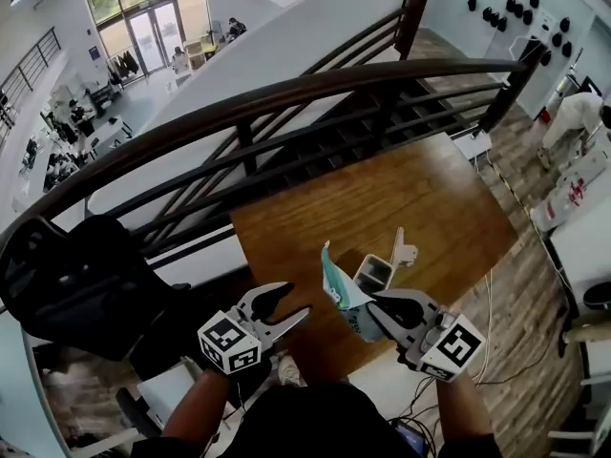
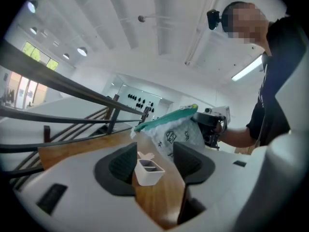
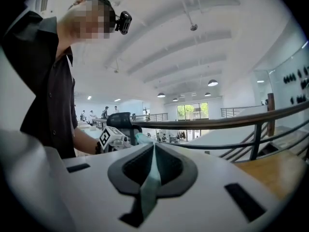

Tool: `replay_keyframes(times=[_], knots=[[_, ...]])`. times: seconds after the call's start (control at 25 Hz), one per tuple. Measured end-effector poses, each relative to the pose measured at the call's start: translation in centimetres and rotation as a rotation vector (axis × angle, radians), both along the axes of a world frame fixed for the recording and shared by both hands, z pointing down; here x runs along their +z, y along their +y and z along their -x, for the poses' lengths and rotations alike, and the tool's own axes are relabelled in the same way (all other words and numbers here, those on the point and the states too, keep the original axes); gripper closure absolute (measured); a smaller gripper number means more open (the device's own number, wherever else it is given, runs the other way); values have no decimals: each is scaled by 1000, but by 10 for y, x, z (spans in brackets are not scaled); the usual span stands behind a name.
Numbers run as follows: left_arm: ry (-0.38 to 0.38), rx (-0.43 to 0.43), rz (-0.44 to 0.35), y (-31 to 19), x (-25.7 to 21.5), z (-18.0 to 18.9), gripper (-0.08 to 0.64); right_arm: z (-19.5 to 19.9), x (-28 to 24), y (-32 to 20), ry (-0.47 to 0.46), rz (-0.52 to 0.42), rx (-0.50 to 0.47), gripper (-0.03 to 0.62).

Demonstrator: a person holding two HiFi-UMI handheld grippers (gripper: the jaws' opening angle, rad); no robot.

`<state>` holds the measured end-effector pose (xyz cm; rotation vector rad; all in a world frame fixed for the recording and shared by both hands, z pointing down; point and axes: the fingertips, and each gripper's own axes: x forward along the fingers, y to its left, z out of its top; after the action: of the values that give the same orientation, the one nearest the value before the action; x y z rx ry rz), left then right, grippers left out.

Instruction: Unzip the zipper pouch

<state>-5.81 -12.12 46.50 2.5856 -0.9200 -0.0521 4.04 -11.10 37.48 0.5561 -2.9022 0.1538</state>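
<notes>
Shows the pouch (image 1: pixel 334 284) in the air over the worktop (image 1: pixel 382 198), teal zipper edge pinched in the closed right fingers (image 1: pixel 396 309); left fingers (image 1: pixel 272 300) open, empty, nearby. Pre-unzip hold: likely calls next for catching the zipper pull with the left.

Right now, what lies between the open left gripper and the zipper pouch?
Nothing. In the head view, the stretch between the left gripper and the zipper pouch, pinched in the right gripper, is bare air, with the wooden table below.
</notes>
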Motion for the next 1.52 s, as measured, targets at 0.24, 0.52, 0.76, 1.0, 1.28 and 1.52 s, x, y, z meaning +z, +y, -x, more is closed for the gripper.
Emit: replay_keyframes(times=[0.24,0.52,0.76,1.0,1.28,1.52], knots=[[187,220,75,9,0,-35,281,-7,-5,30,-88,52,-45,591],[251,381,73,21,-13,-56,233,-13,-12,50,-192,141,-133,591],[236,395,77,22,-6,-67,331,-20,20,31,-216,231,-74,591],[146,281,113,16,19,-58,449,-18,65,15,-149,274,20,589],[5,134,187,12,61,-50,454,-27,123,2,5,266,149,544],[-40,52,290,13,94,-43,448,-38,154,14,137,171,225,474]])
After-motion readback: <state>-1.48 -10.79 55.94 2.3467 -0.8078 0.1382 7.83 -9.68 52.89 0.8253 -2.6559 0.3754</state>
